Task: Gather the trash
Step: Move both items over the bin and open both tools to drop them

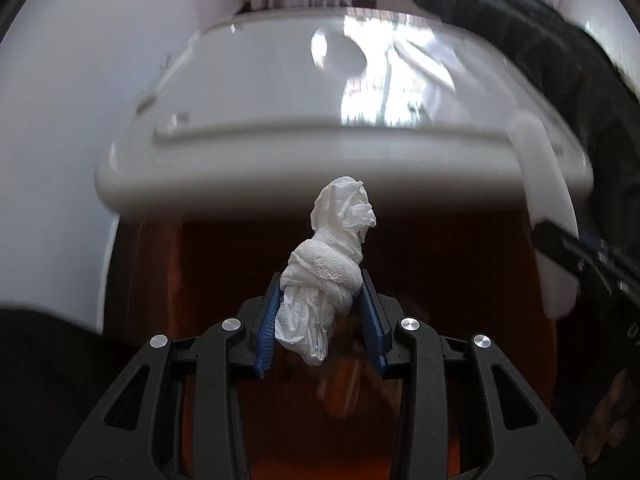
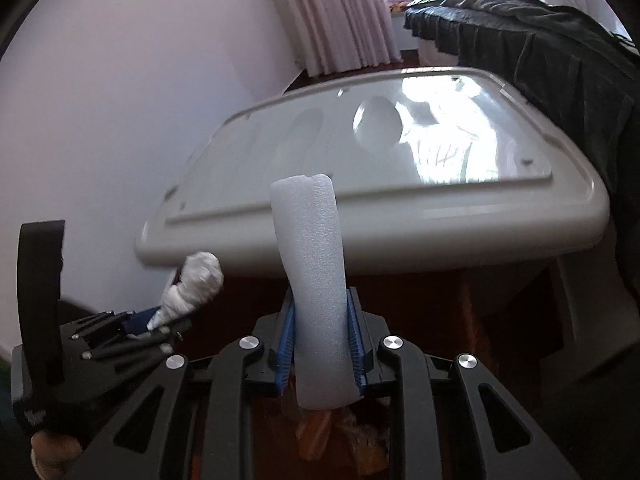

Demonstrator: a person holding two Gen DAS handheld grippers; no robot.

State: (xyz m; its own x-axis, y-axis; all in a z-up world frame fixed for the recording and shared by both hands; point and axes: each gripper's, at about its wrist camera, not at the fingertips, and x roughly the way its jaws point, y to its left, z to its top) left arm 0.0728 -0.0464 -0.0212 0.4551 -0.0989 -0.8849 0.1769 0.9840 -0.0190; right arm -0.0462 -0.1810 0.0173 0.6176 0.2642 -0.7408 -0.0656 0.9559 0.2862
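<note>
In front of the white table [image 1: 208,184], below its near edge, the left gripper [image 1: 320,308] is clamped on a crumpled tissue wad [image 1: 328,280]; the wad sticks up & forward past the blue pads [image 1: 266,332].

Right gripper [image 2: 320,332] is closed on a white foam tube [image 2: 312,280], held upright, its top end reaching up over the table's near edge in the right wrist view. Tube's lower end is cut off behind the jaws.

Under the table it's dark red-brown and blurred; some orange bits below the right gripper can't be made out.

Table top is glossy w/ window glare. White wall [image 2: 120,100] to the table's left, pale curtain [image 2: 344,20] behind it, dark cloth [image 2: 540,52] draped at its right. Small wall mark up-left of the table is too blurry to read.
</note>
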